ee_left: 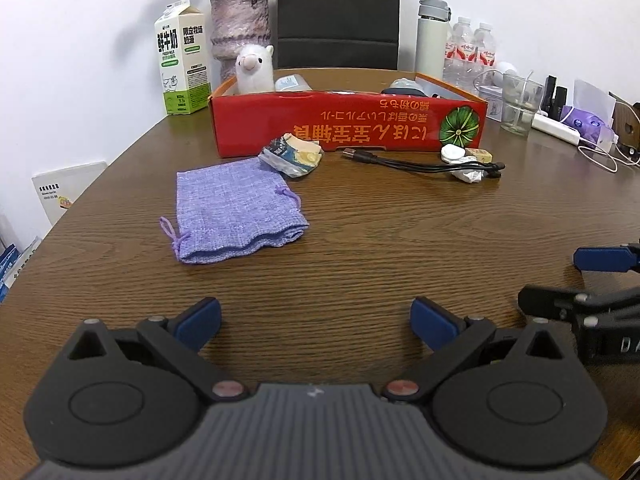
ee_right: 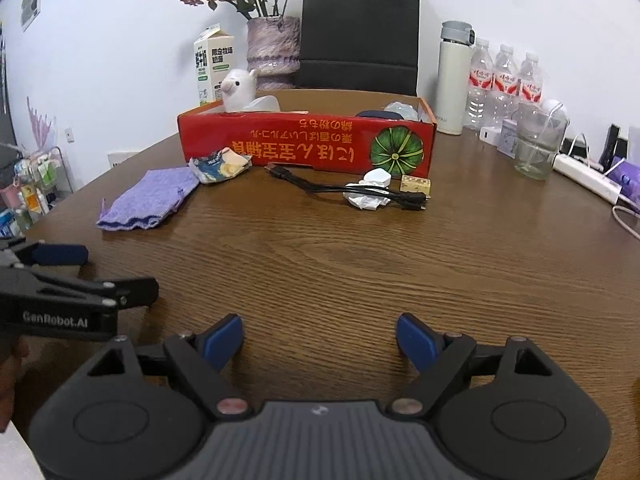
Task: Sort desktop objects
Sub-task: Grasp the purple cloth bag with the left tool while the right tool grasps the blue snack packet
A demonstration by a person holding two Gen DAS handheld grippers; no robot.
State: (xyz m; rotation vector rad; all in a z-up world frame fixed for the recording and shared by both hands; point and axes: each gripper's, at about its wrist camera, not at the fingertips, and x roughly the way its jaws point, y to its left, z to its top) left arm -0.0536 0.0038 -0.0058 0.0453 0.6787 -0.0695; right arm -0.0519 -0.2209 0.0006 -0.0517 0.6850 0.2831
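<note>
On the brown wooden table a red cardboard box (ee_left: 348, 124) (ee_right: 308, 142) stands at the back, with a white plush alpaca (ee_left: 254, 68) (ee_right: 239, 90) in its left end. In front of the box lie a purple cloth pouch (ee_left: 236, 210) (ee_right: 150, 199), a crumpled snack wrapper (ee_left: 291, 156) (ee_right: 218, 165), a black USB cable (ee_left: 420, 164) (ee_right: 344, 188), a crumpled white paper (ee_right: 366, 199), a small white case (ee_left: 453, 154) (ee_right: 378, 177) and a small yellow packet (ee_left: 480, 156) (ee_right: 416, 186). My left gripper (ee_left: 316, 322) is open over bare table, well short of the pouch. My right gripper (ee_right: 320, 342) is open, empty.
Behind the box stand a milk carton (ee_left: 183, 60) (ee_right: 212, 68), a vase of dried flowers (ee_left: 240, 28) (ee_right: 274, 50) and a black chair (ee_left: 338, 16). At the right are a white thermos (ee_right: 454, 80), water bottles (ee_right: 504, 80), a glass (ee_right: 538, 144) and a power strip (ee_right: 586, 178).
</note>
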